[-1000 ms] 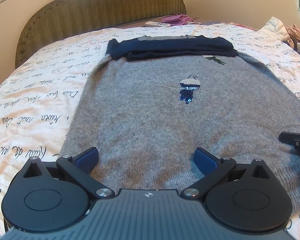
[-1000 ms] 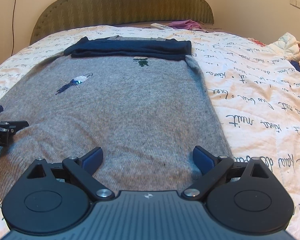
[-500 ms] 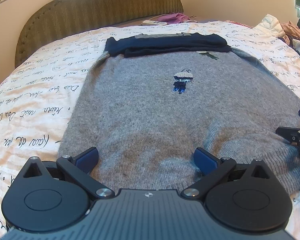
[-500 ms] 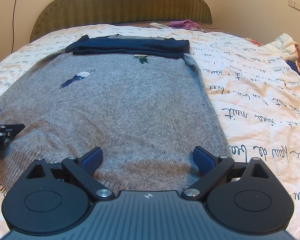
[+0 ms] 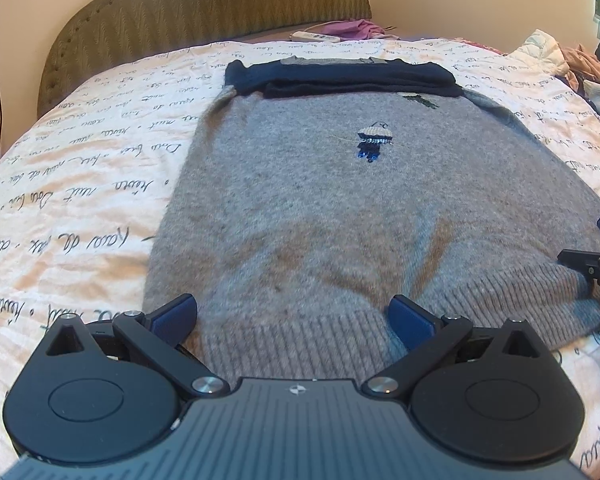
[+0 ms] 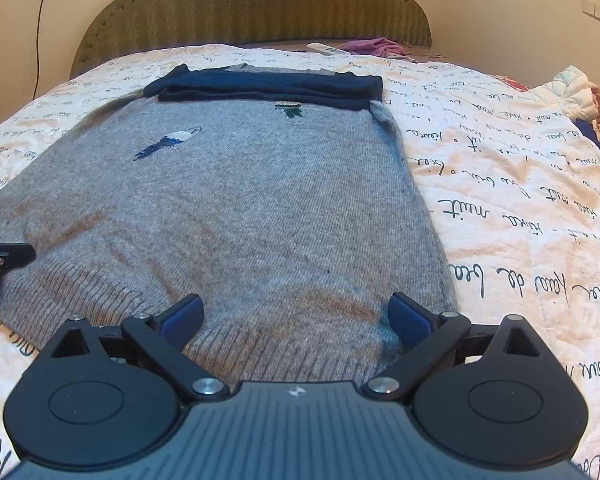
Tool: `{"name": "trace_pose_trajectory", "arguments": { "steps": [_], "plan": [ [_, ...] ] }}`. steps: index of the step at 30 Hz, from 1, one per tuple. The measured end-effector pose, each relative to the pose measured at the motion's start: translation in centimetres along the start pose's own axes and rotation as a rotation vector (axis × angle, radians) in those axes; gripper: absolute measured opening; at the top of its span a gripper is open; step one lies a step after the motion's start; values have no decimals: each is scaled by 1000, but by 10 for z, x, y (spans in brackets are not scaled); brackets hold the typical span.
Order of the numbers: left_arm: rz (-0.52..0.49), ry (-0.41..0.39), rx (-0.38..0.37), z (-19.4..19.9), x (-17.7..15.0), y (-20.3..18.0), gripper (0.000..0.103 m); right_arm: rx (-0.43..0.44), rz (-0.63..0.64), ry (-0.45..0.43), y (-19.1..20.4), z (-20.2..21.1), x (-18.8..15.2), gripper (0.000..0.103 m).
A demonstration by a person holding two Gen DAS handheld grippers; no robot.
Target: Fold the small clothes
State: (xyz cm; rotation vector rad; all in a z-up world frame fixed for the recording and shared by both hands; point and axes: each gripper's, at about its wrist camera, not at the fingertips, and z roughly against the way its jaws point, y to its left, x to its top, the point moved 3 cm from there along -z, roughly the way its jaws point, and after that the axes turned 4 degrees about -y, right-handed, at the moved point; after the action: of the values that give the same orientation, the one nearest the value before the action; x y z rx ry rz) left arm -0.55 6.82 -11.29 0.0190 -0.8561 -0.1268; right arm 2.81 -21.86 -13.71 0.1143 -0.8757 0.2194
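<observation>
Grey sweater [image 5: 340, 208] flat on bedspread [image 5: 80, 184], navy sleeves [image 5: 340, 78] folded across far end. My left gripper [image 5: 294, 316] wide open over near-left hem, holding nothing. My right gripper [image 6: 296, 316] likewise, over near-right hem.

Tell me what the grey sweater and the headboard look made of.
Grey sweater: soft knit, probably wool or a blend; fuzzy flecked surface and ribbed hem show it. Headboard: olive upholstery, matte woven fabric with a zigzag pattern and studs along its edge; exact fibre unclear.
</observation>
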Motion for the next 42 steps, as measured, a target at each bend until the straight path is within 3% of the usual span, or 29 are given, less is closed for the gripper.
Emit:
{"name": "trace_pose_trajectory", "arguments": {
  "steps": [20, 22, 24, 30, 32, 34, 39, 42],
  "plan": [
    [67, 43, 41, 25, -17, 30, 103, 23, 18, -26, -1, 14, -8, 101],
    [111, 52, -3, 26, -15, 41, 103, 56, 4, -36, -8, 21, -5, 101],
    [217, 71, -81, 25, -11, 61, 103, 96, -62, -42, -26, 29, 0, 101],
    [615, 146, -394, 13, -11, 121, 100, 133, -311, 32, -96, 38, 1, 101],
    [712, 183, -534, 8, -14, 127, 96, 146, -388, 63, -114, 37, -5, 101],
    [752, 228, -617, 3, -16, 124, 86, 162, -452, 96, -126, 35, -12, 101],
    [648, 280, -572, -1, -15, 109, 54, 264, -538, 130, -138, 34, -20, 101],
    [631, 305, -560, -6, -14, 111, 41, 358, -674, 148, -156, 30, -23, 102]
  ]
}}
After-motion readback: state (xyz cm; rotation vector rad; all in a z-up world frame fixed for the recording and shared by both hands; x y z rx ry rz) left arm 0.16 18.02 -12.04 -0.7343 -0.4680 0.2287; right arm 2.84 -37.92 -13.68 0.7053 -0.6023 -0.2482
